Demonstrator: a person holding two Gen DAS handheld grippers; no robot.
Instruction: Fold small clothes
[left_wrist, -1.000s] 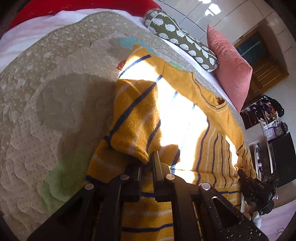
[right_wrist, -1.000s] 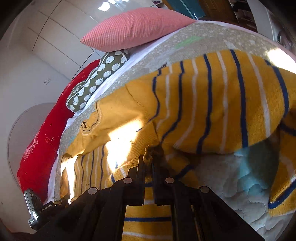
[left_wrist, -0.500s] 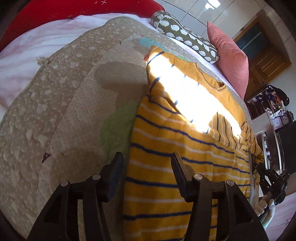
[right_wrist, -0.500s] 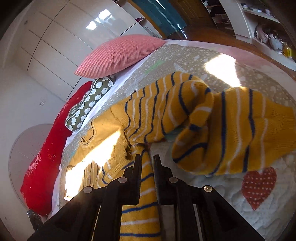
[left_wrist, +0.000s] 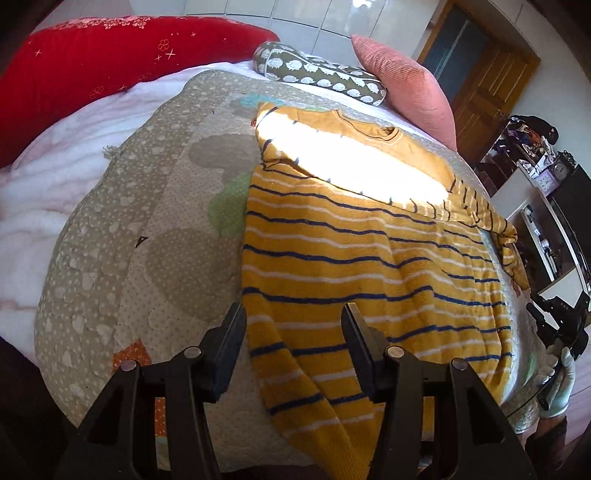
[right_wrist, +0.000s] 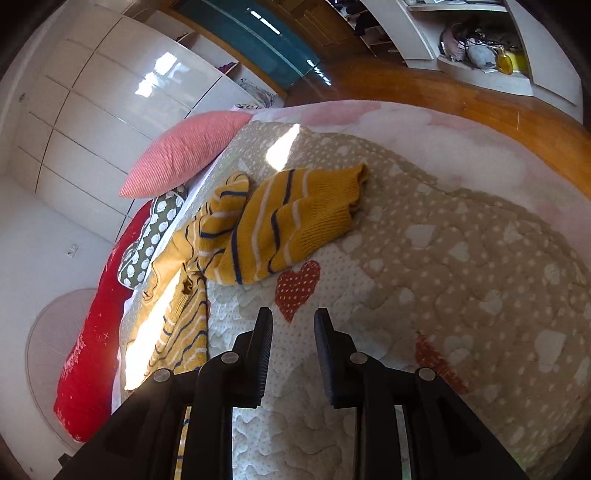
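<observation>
While the yellow striped sweater (left_wrist: 369, 266) lies spread on the quilted bedspread (left_wrist: 159, 229), both tools hang clear of it, so this looks like the gap between folds. The left tool (left_wrist: 293, 343) stands with its jaws apart and nothing pinched; the sweater's lower stretch merely passes beneath the gap, hanging toward the near edge of the bed. The right tool (right_wrist: 293, 341) has its jaws opening right now, nothing between them, only bare bedspread and a red heart patch (right_wrist: 297, 288) ahead of it.

From the right wrist view, one sleeve (right_wrist: 295, 229) lies bunched and doubled over itself, beside the sweater's body rather than flat across it. From the left wrist view the collar (left_wrist: 369, 127) sits at the far end near the pink pillow (left_wrist: 406, 88), with a bright band of sunlight across the chest.

My read: a sleeve fold has been laid down, roughly, and the body fold is not yet done. The next move probably calls for the right tool to reach that crumpled sleeve and flatten it inward, while the left takes the near hem. Watch the loose knit; it may drag and undo the fold.
</observation>
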